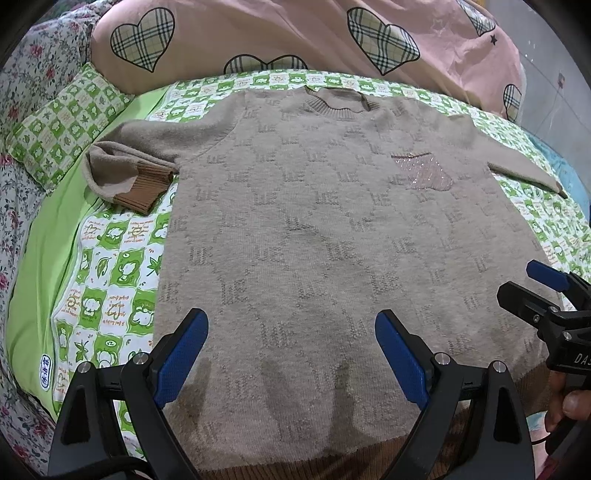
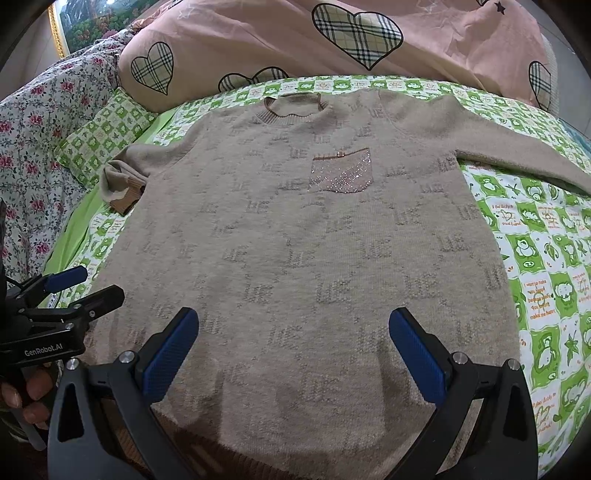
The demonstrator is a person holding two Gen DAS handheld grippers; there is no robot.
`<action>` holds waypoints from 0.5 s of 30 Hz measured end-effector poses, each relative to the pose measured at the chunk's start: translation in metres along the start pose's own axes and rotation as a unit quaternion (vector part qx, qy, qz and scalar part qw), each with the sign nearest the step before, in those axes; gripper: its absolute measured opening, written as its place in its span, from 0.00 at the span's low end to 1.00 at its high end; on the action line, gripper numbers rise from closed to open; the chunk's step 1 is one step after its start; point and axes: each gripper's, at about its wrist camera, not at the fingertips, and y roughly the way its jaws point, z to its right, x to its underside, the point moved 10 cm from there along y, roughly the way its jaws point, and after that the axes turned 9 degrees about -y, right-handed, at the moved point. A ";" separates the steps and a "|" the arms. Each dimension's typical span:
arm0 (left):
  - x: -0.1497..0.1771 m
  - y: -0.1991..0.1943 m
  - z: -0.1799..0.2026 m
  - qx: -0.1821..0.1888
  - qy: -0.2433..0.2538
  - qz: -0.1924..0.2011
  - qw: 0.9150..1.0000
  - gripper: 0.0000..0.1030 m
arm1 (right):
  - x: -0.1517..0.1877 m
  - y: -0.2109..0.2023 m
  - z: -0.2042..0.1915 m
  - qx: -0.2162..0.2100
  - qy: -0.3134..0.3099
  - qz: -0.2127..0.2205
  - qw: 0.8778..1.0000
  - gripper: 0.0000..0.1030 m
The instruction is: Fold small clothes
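A small beige knit sweater [image 1: 314,229] [image 2: 295,240] lies flat, front up, on the bed, neck at the far side, with a sparkly pink pocket [image 1: 423,171] [image 2: 341,171] on its chest. Its left sleeve [image 1: 125,173] is folded back on itself, the ribbed cuff showing. The right sleeve [image 2: 524,155] stretches out to the right. My left gripper [image 1: 291,332] hovers open over the lower left hem. My right gripper [image 2: 293,330] hovers open over the lower middle, nothing between its fingers. Each gripper shows at the edge of the other's view, the right gripper [image 1: 532,284] and the left gripper [image 2: 85,284].
The bed has a green and white checked sheet [image 2: 546,280]. A pink quilt with plaid hearts [image 1: 295,33] is piled along the far side. A matching checked pillow [image 1: 62,125] and a floral cover [image 1: 22,92] lie at the left. A person's fingers [image 2: 29,391] hold the handle.
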 end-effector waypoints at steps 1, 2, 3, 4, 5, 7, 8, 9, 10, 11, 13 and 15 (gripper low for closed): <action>0.000 0.000 0.000 0.000 0.000 0.000 1.000 0.90 | 0.001 0.000 0.001 0.000 -0.001 -0.001 1.000 1.00; 0.000 0.000 0.000 0.001 0.000 0.001 1.000 0.90 | 0.001 0.000 0.002 0.000 0.000 -0.001 1.000 1.00; 0.000 -0.001 0.000 0.001 0.000 0.002 1.000 0.90 | 0.001 -0.001 0.002 0.000 0.001 -0.001 1.000 1.00; 0.000 -0.001 0.000 0.003 -0.001 0.003 1.000 0.90 | 0.001 -0.001 0.002 0.000 0.002 -0.002 1.000 1.00; -0.001 -0.001 0.001 0.005 -0.002 0.005 1.000 0.90 | 0.001 -0.002 0.002 -0.001 0.003 -0.001 1.000 1.00; -0.002 -0.002 0.002 0.012 -0.006 0.011 1.000 0.90 | 0.001 -0.002 0.003 -0.001 0.005 0.000 1.000 1.00; -0.002 -0.002 0.002 0.013 -0.006 0.012 1.000 0.90 | 0.001 -0.003 0.003 -0.001 0.006 0.001 1.000 1.00; -0.003 -0.003 0.003 0.014 -0.007 0.013 1.000 0.90 | 0.001 -0.003 0.003 -0.001 0.006 0.002 1.000 1.00; -0.001 -0.002 0.002 0.011 -0.005 0.009 1.000 0.90 | 0.000 -0.003 0.003 -0.003 0.007 0.004 1.000 1.00; -0.001 -0.002 0.002 0.009 -0.003 0.007 1.000 0.90 | 0.000 -0.003 0.003 -0.005 0.008 0.005 1.000 1.00; 0.000 -0.001 0.001 0.006 -0.001 0.003 1.000 0.90 | -0.001 -0.003 0.004 -0.005 0.008 0.005 1.000 1.00; 0.000 0.000 0.001 0.002 0.002 -0.002 1.000 0.90 | -0.001 -0.003 0.006 -0.002 0.007 0.004 1.000 1.00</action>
